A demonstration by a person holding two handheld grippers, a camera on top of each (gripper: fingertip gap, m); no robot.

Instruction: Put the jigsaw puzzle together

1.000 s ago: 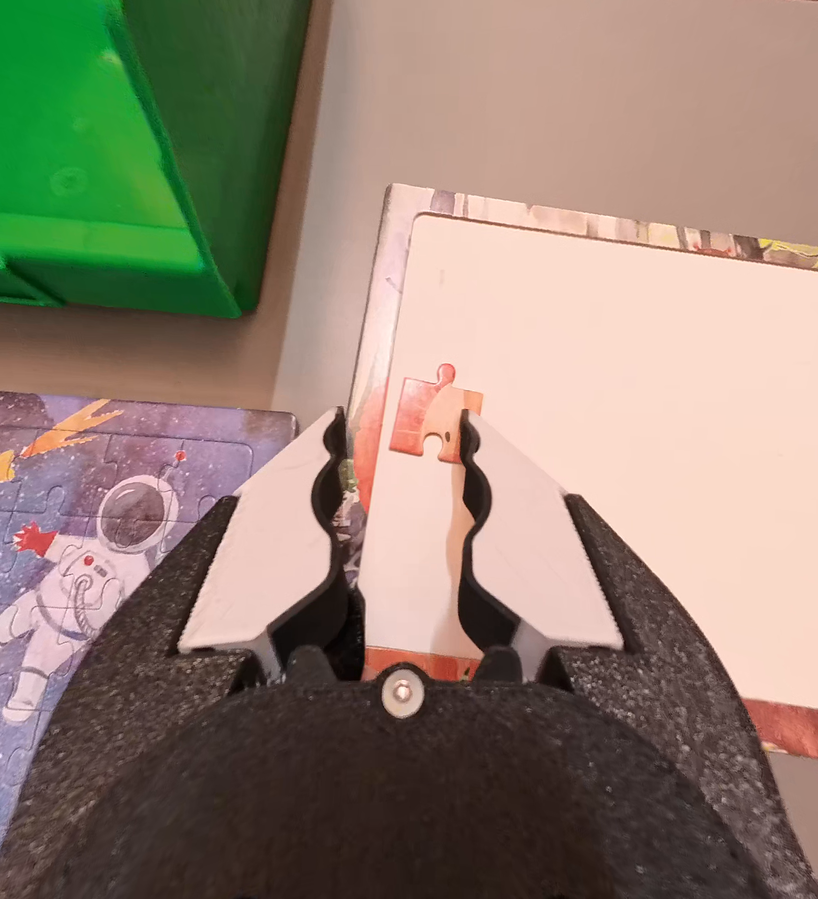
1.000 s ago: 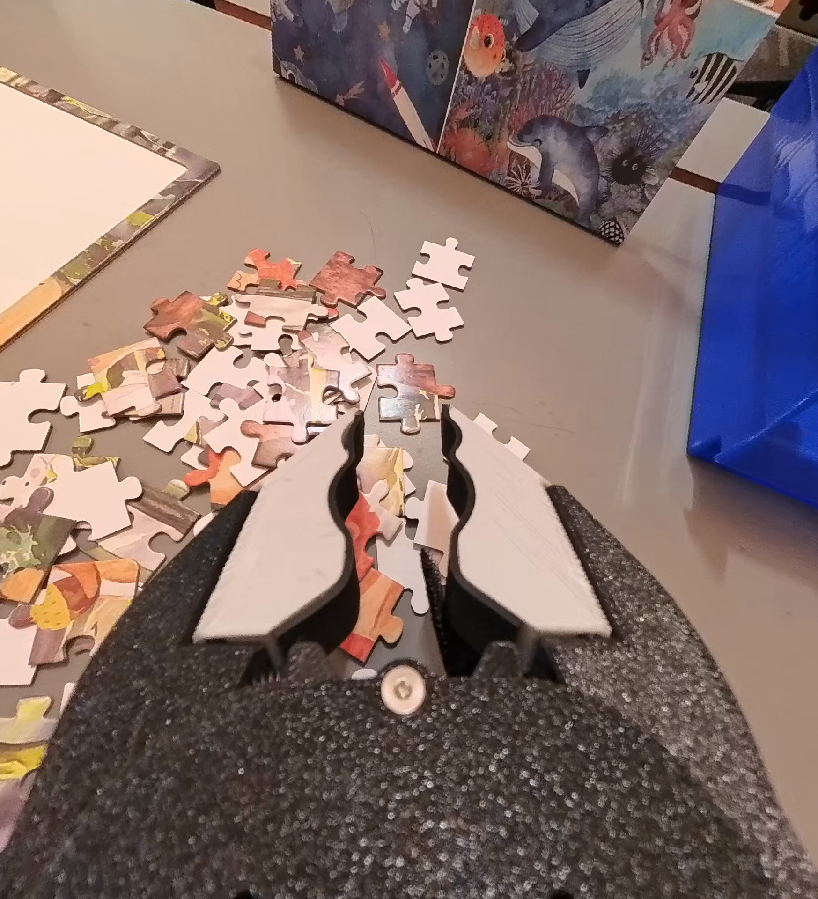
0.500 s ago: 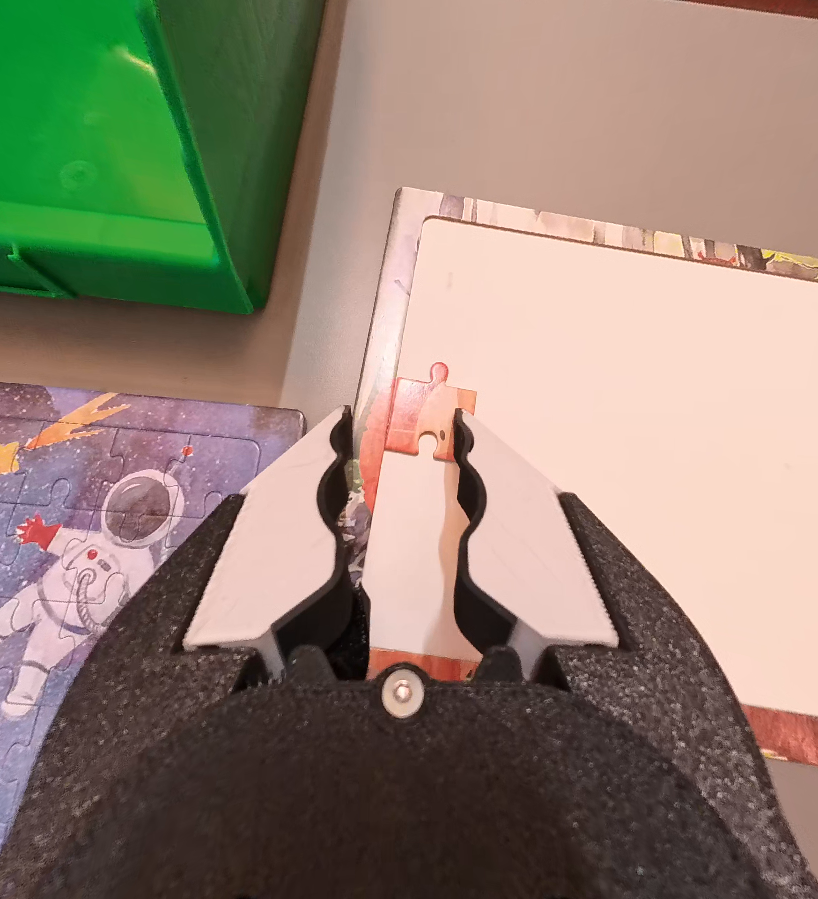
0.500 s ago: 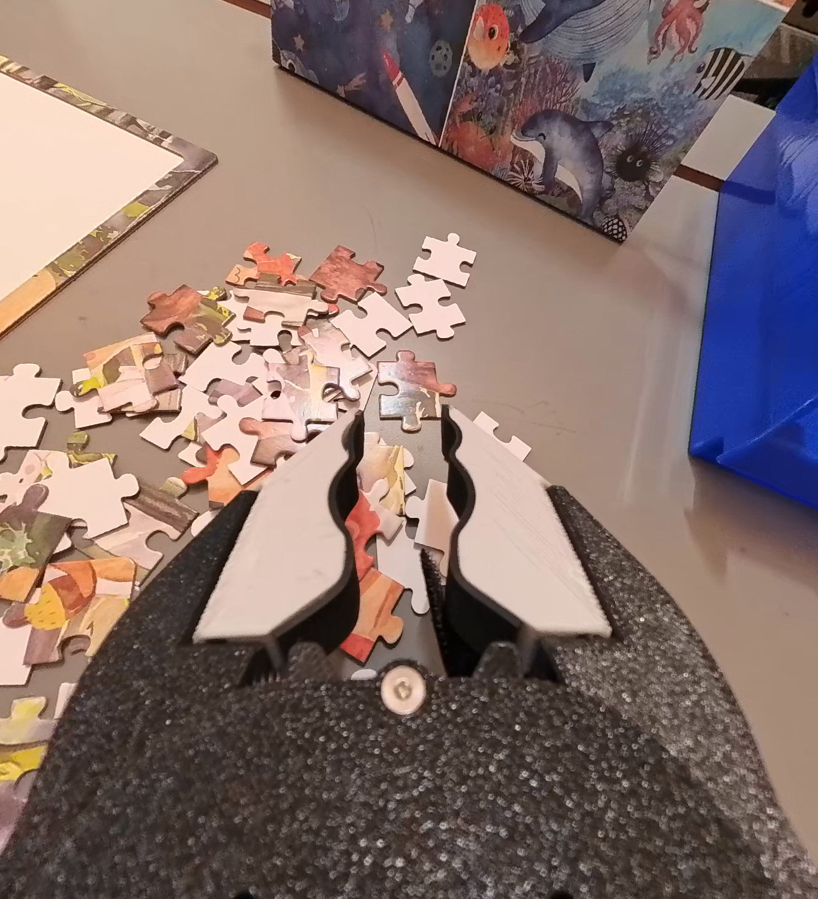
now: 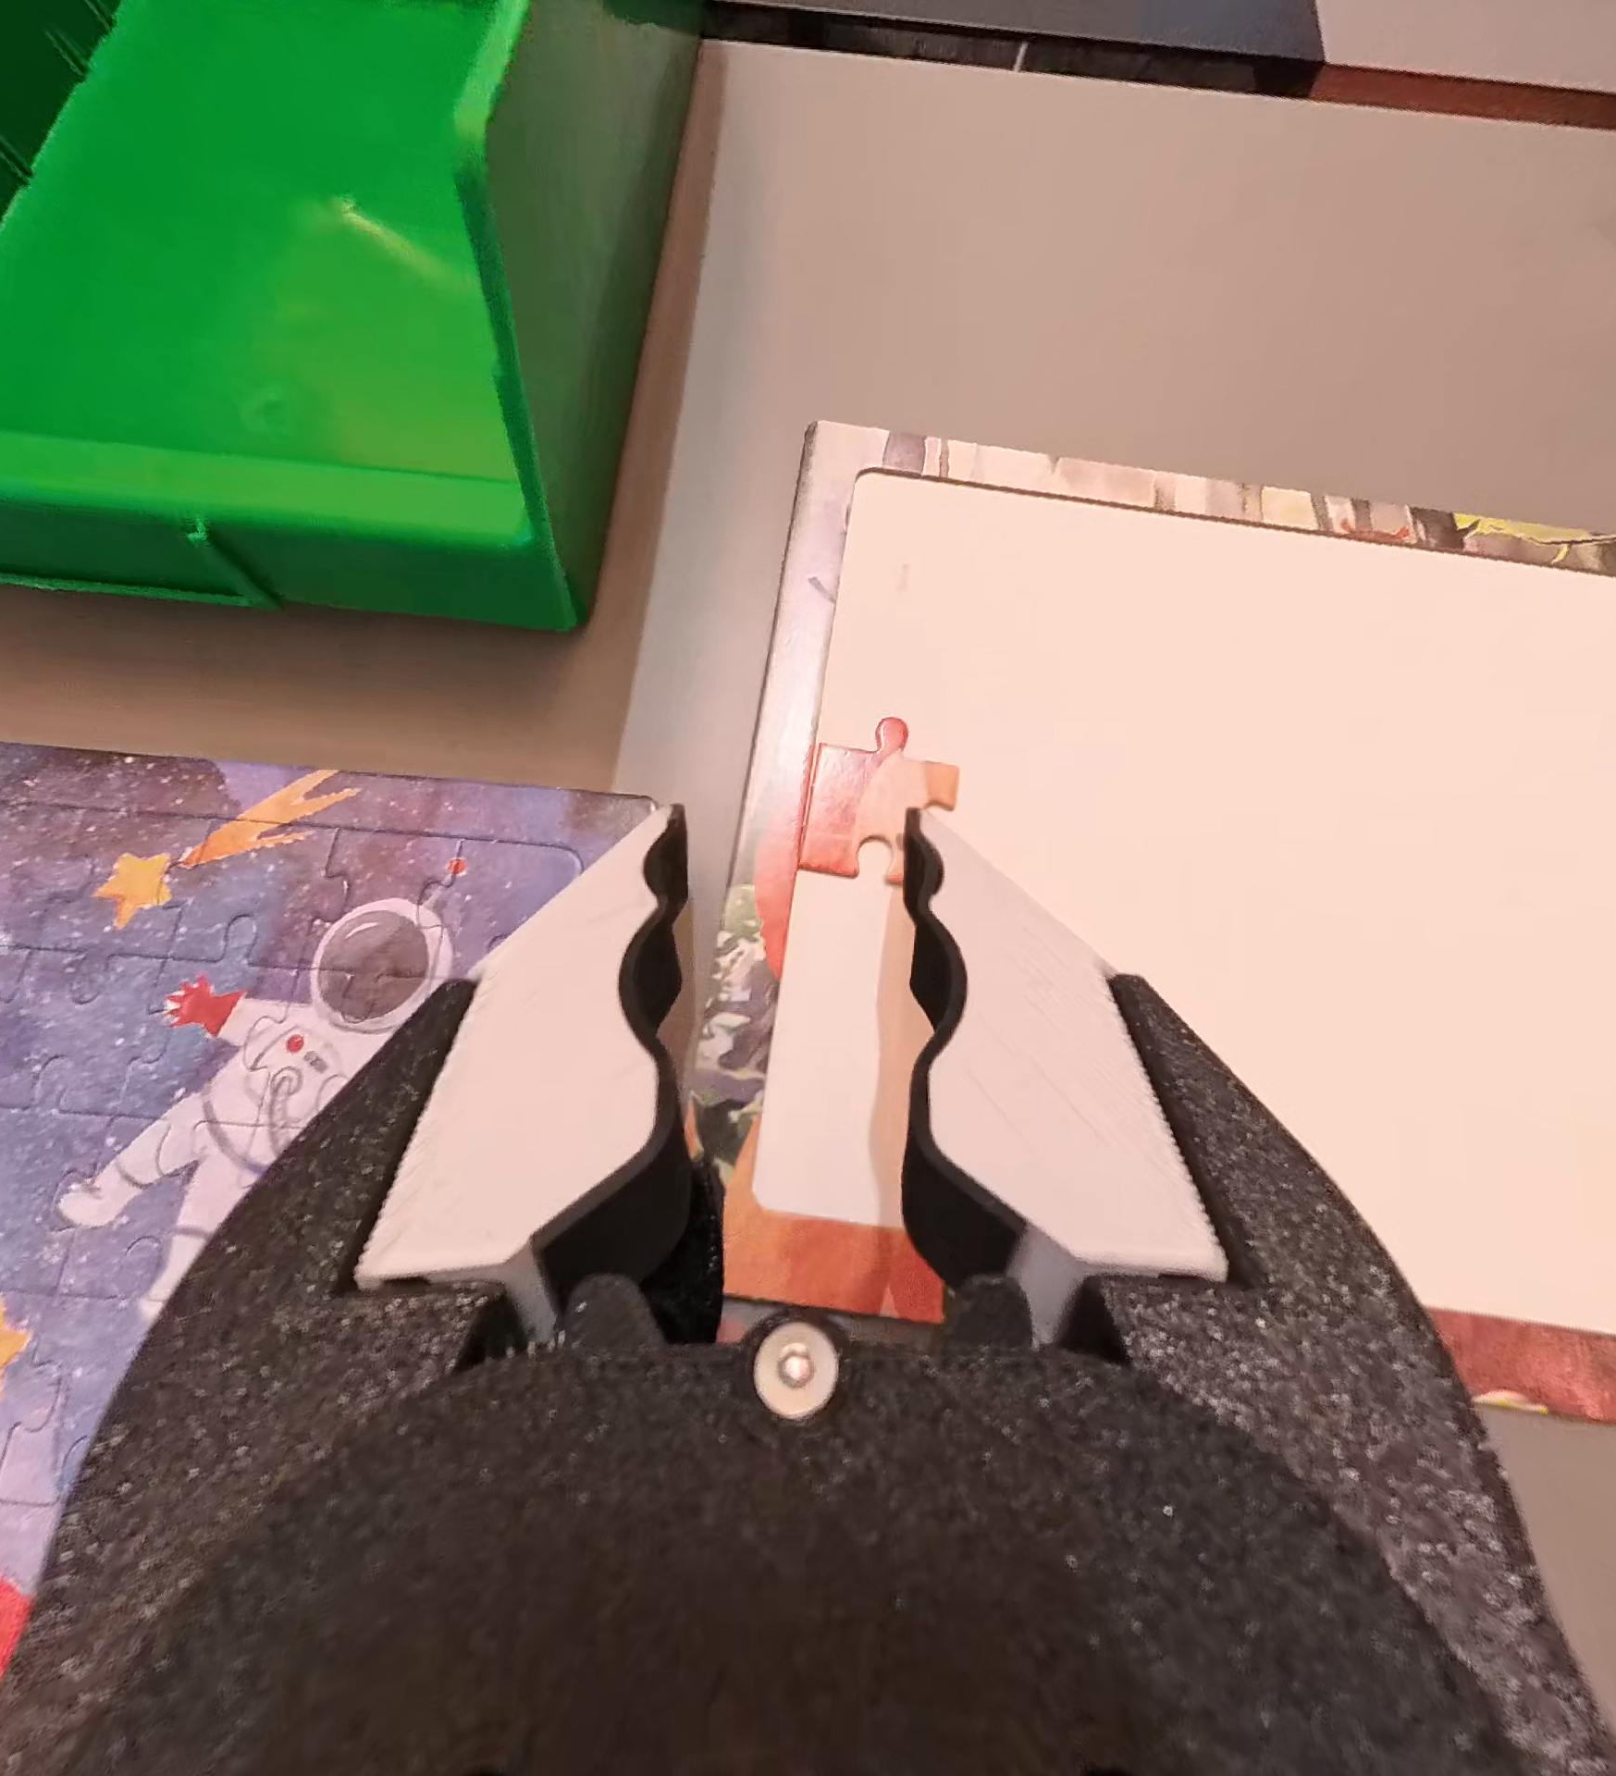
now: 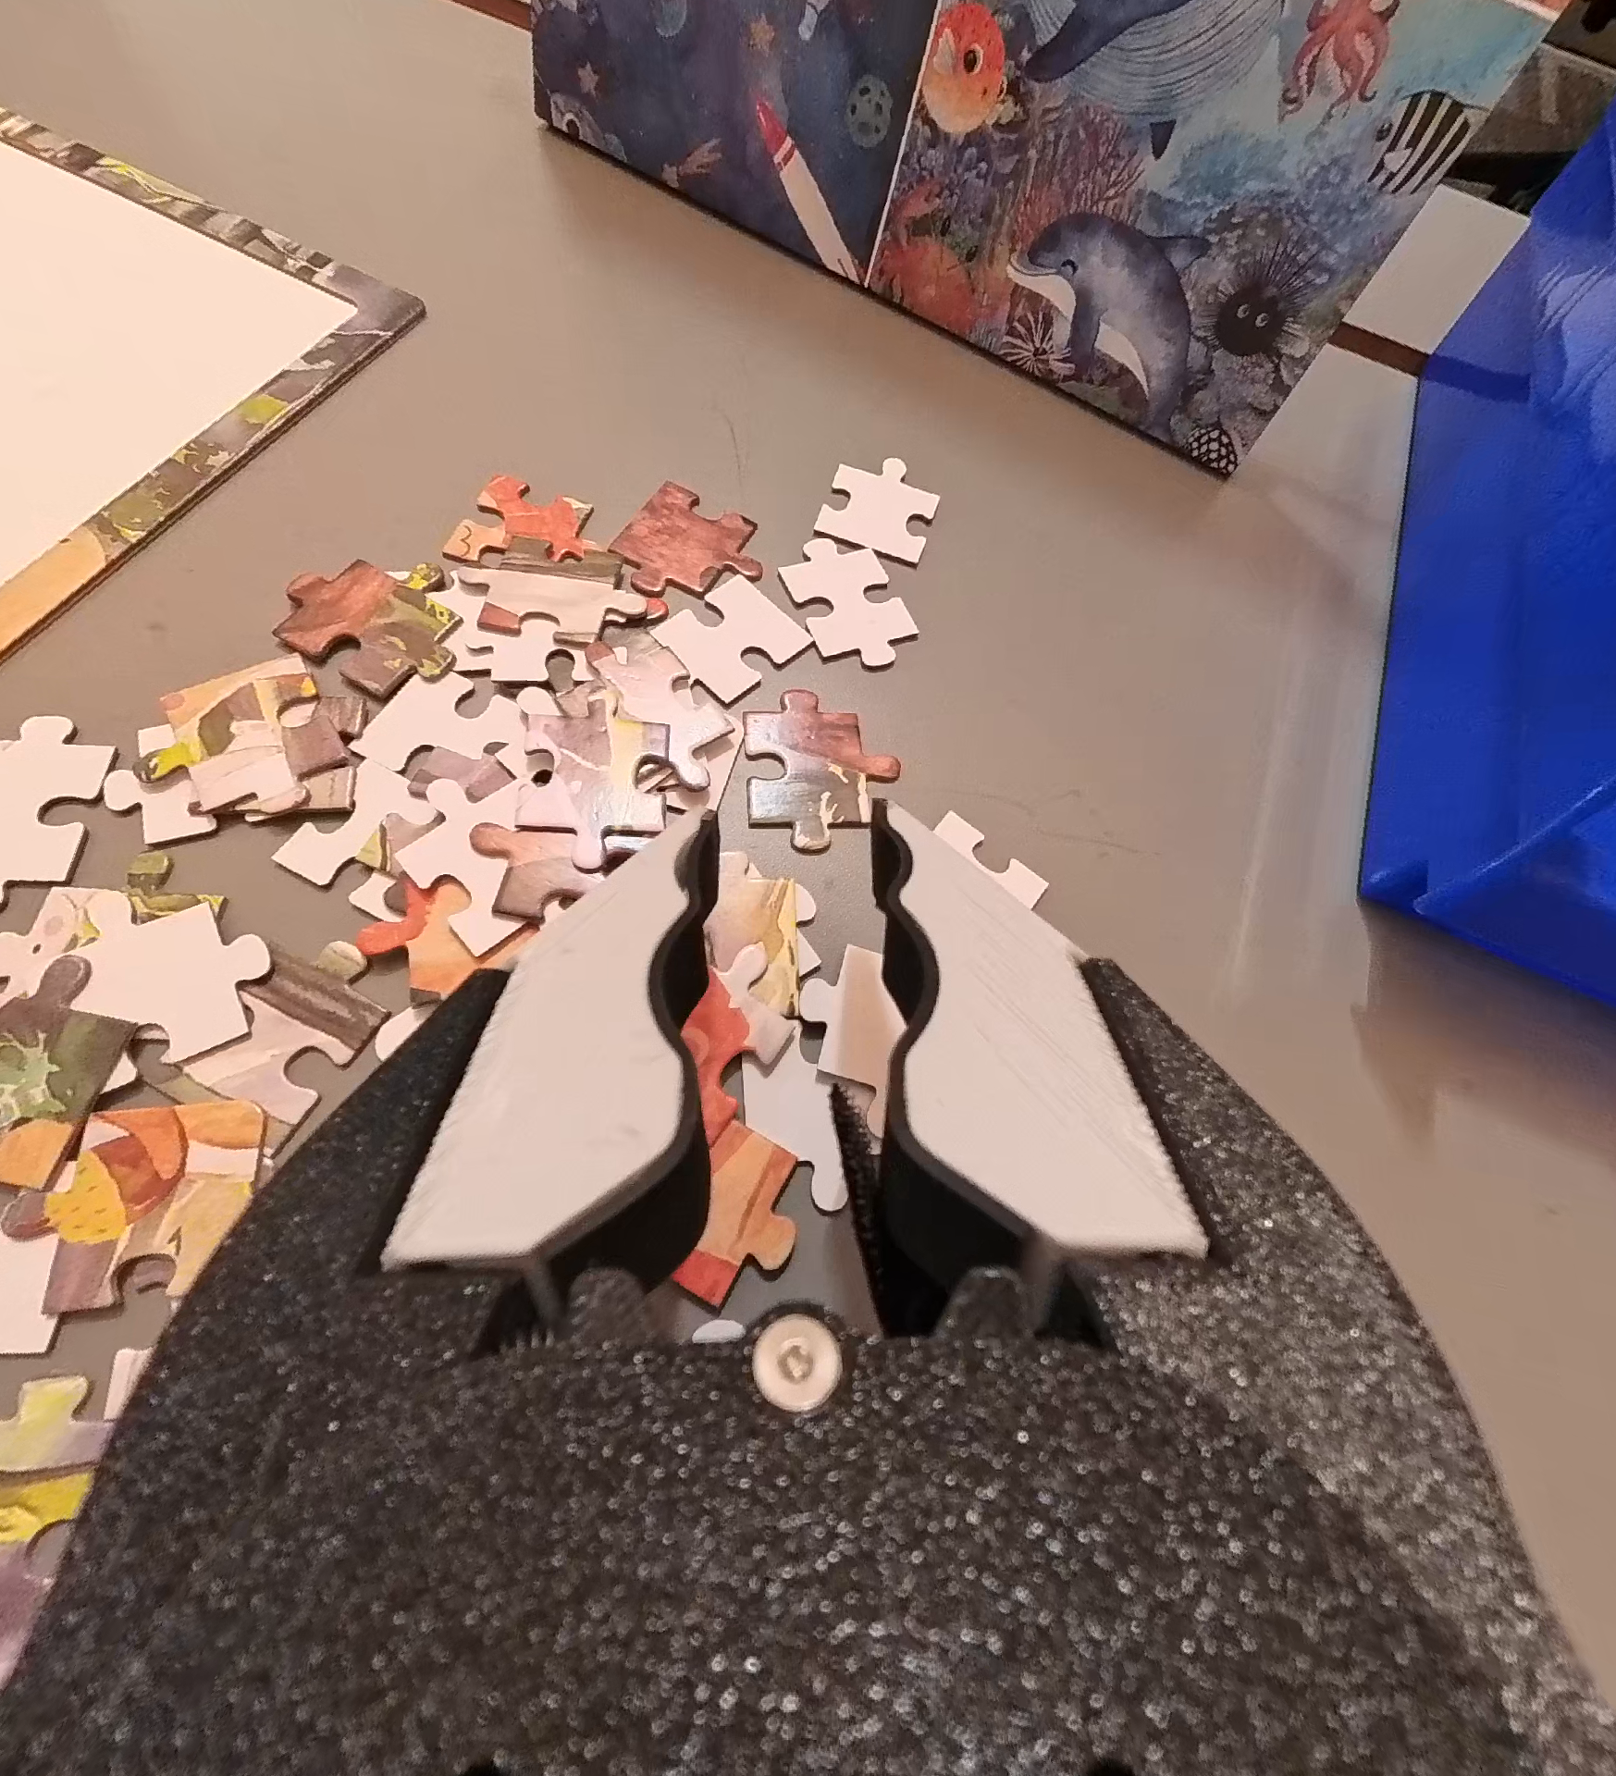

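Note:
In the left wrist view a puzzle tray (image 5: 789,625) with a printed border and a white inner field lies on the grey table. One orange-red puzzle piece (image 5: 866,802) lies flat at the tray's left inner edge. My left gripper (image 5: 794,817) is open and empty, its right fingertip at the piece's near right corner. In the right wrist view a heap of loose puzzle pieces (image 6: 535,711) lies on the table, some face down. My right gripper (image 6: 794,817) is open and empty above the heap's right side. The tray's corner (image 6: 381,317) shows at the upper left.
A green bin (image 5: 237,317) stands behind a finished astronaut puzzle (image 5: 160,1009) to the left of the tray. In the right wrist view a printed sea-creature box (image 6: 1073,173) stands at the back, and a blue bin (image 6: 1553,596) stands at the right. Across from one pair of fingers to the other is roughly 45 cm.
The orange-red piece has slid left against the tray's left inner edge, and my left gripper has moved with it and opened a little wider. My right gripper has barely moved.

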